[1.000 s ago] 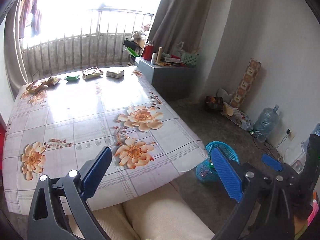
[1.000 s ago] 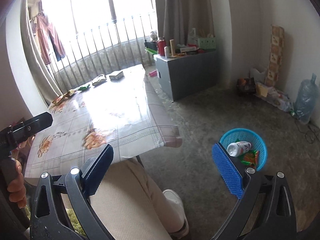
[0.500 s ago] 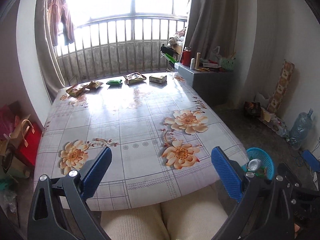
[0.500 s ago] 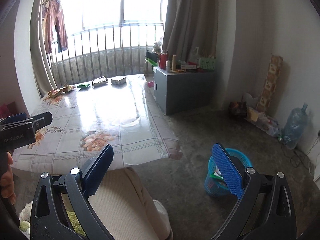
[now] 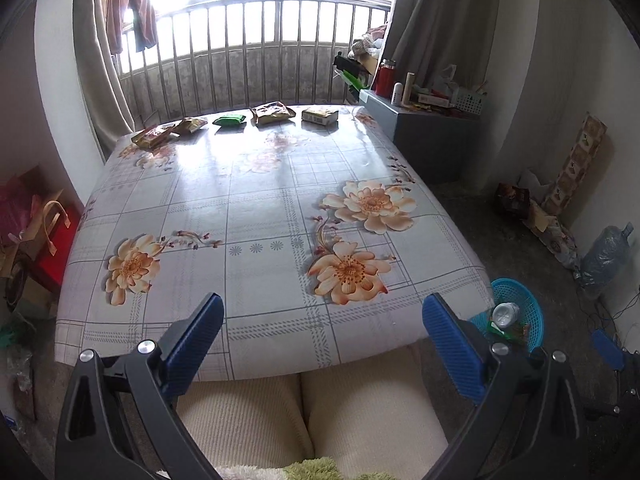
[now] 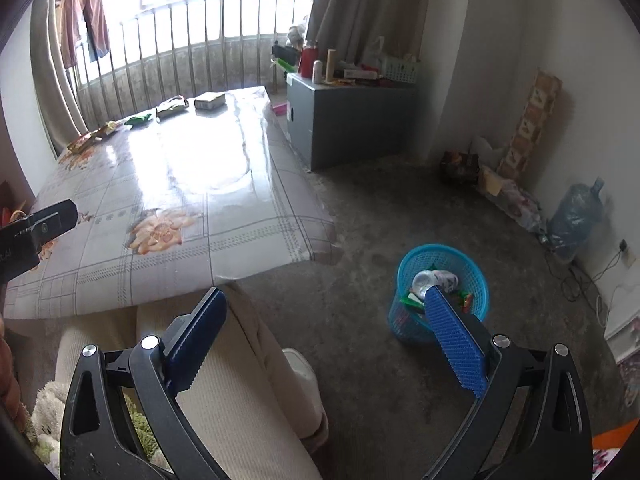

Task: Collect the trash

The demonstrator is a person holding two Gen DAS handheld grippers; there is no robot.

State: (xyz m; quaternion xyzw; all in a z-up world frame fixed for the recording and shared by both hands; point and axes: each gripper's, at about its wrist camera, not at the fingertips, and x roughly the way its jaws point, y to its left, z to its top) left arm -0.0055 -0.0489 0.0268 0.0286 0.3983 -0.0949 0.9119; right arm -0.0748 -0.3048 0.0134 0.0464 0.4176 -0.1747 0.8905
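Floral oilcloth covers the surface (image 5: 256, 200) in front of me, a wide spread of grey checks and orange blossoms that catches the glare from the barred window (image 5: 260, 32) beyond it. My knees in cream trousers (image 5: 304, 412) sit tucked under its near edge. To the right a grey cabinet (image 6: 352, 120) stands against the wall, loaded with bottles and a small basket, and a big water jug (image 6: 576, 216) rests on the concrete floor by the far wall.

On the floor to my right, beside the near right corner of the surface, stands the blue trash basket (image 6: 476, 276), already holding a plastic bottle (image 6: 436, 280) and some bright wrappers. I hold my right hand-held gripper (image 6: 320, 316) above the floor with the jaws spread wide and nothing between them; its right finger overlaps the basket in the right wrist view. My left hand-held gripper (image 5: 320, 320) hangs over the near edge of the surface, jaws equally wide and empty.

Along the far edge, by the railing, lies a row of trash: two crumpled snack wrappers (image 5: 160, 133), a green packet (image 5: 229, 120), a flattened brown bag (image 5: 273, 112) and a small carton (image 5: 319, 114).
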